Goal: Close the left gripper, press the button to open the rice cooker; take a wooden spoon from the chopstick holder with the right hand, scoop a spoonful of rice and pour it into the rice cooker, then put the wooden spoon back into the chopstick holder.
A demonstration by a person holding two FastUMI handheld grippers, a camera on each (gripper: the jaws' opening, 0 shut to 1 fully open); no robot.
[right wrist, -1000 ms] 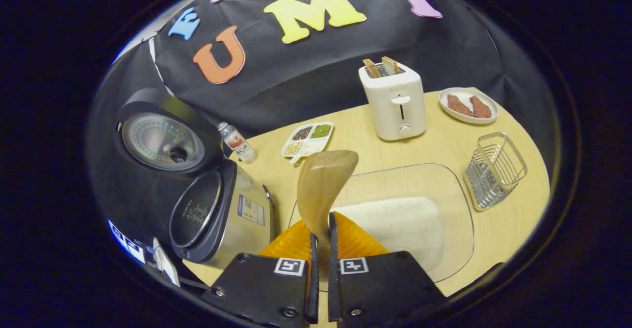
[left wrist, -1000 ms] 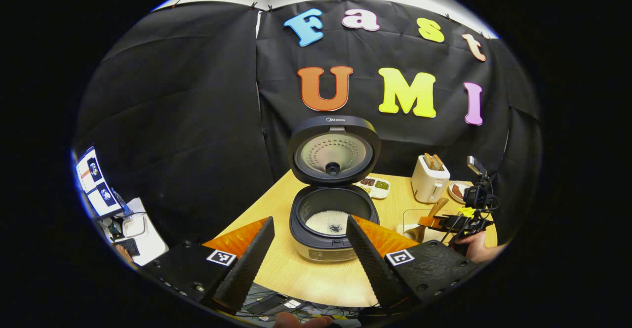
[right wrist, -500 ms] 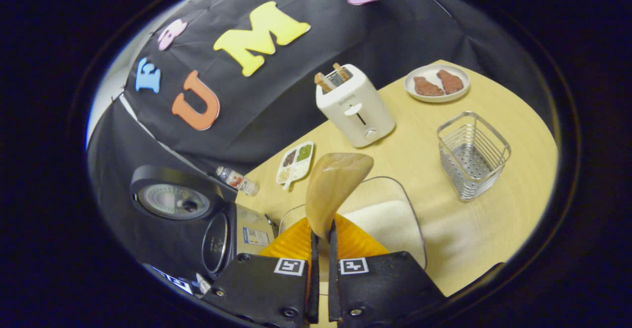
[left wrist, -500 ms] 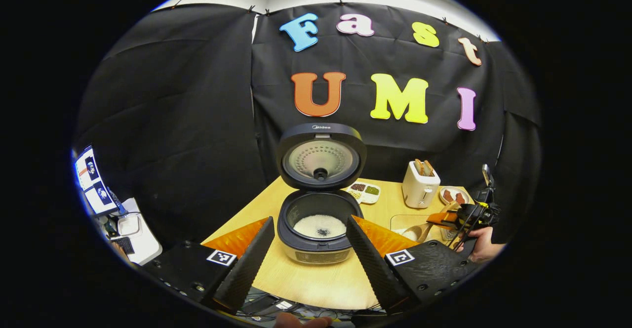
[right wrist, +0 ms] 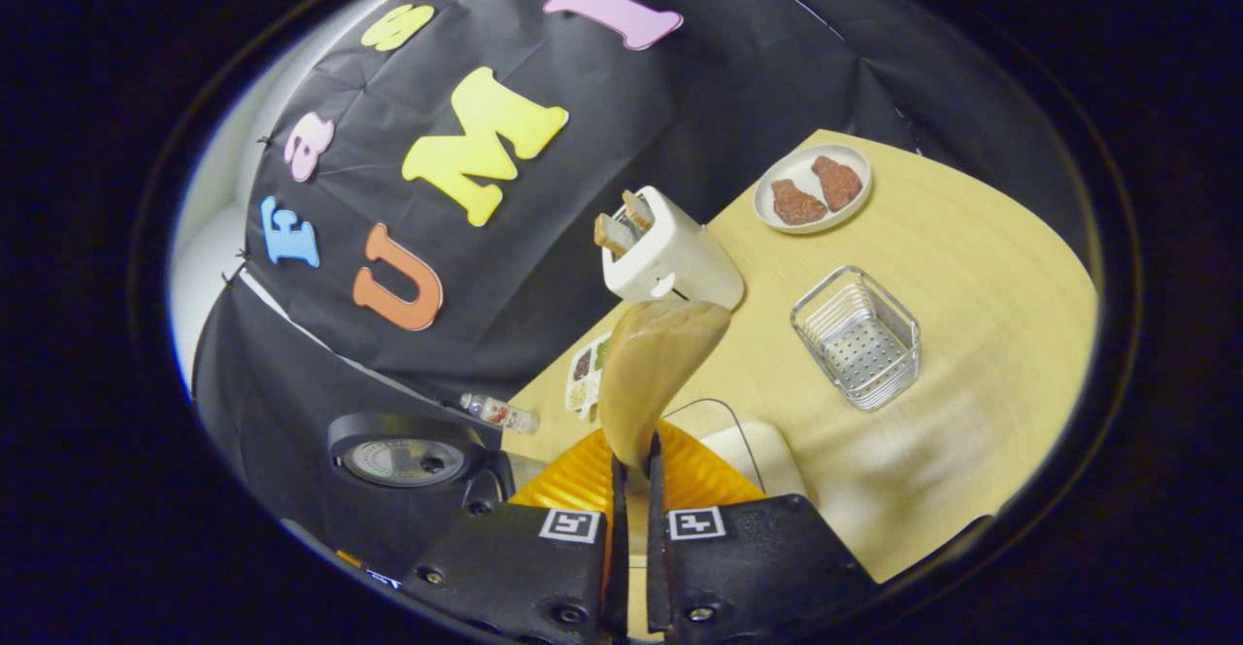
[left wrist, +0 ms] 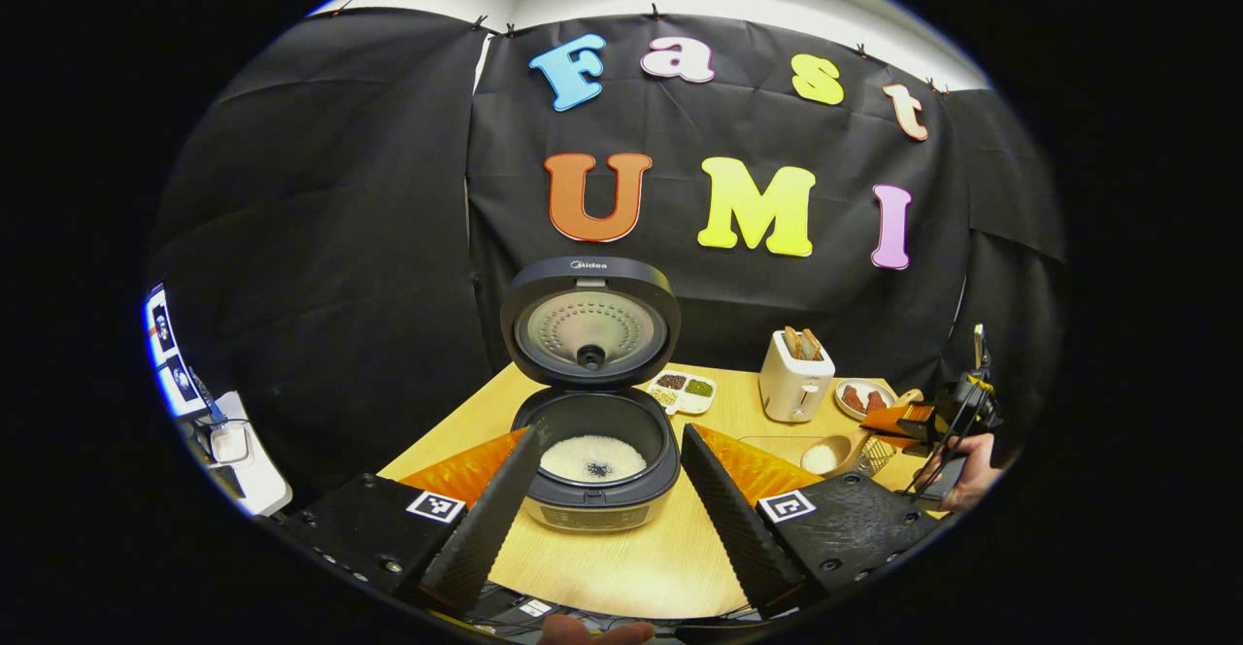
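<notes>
The rice cooker (left wrist: 594,465) stands open on the wooden table, lid (left wrist: 589,320) upright, white rice with a few dark specks in its pot. My left gripper (left wrist: 610,436) is open in front of it, nothing between its fingers. My right gripper (right wrist: 631,446) is shut on the handle of the wooden spoon (right wrist: 655,373), whose bowl points up and forward. The wire chopstick holder (right wrist: 856,336) stands on the table ahead and to the right of the spoon. In the left gripper view the right gripper (left wrist: 923,422) hangs at the far right with the spoon (left wrist: 827,453).
A white toaster (right wrist: 665,254) with bread stands behind the spoon. A plate (right wrist: 812,188) with two brown pieces sits farther right. A glass tray (right wrist: 738,441) with rice lies under my right gripper. A small bottle (right wrist: 497,413) and a divided dish (right wrist: 586,373) stand by the cooker.
My right gripper has risen and turned right with the spoon, away from the cooker and over the tray's far side. My left gripper has drawn back from the cooker, still open.
</notes>
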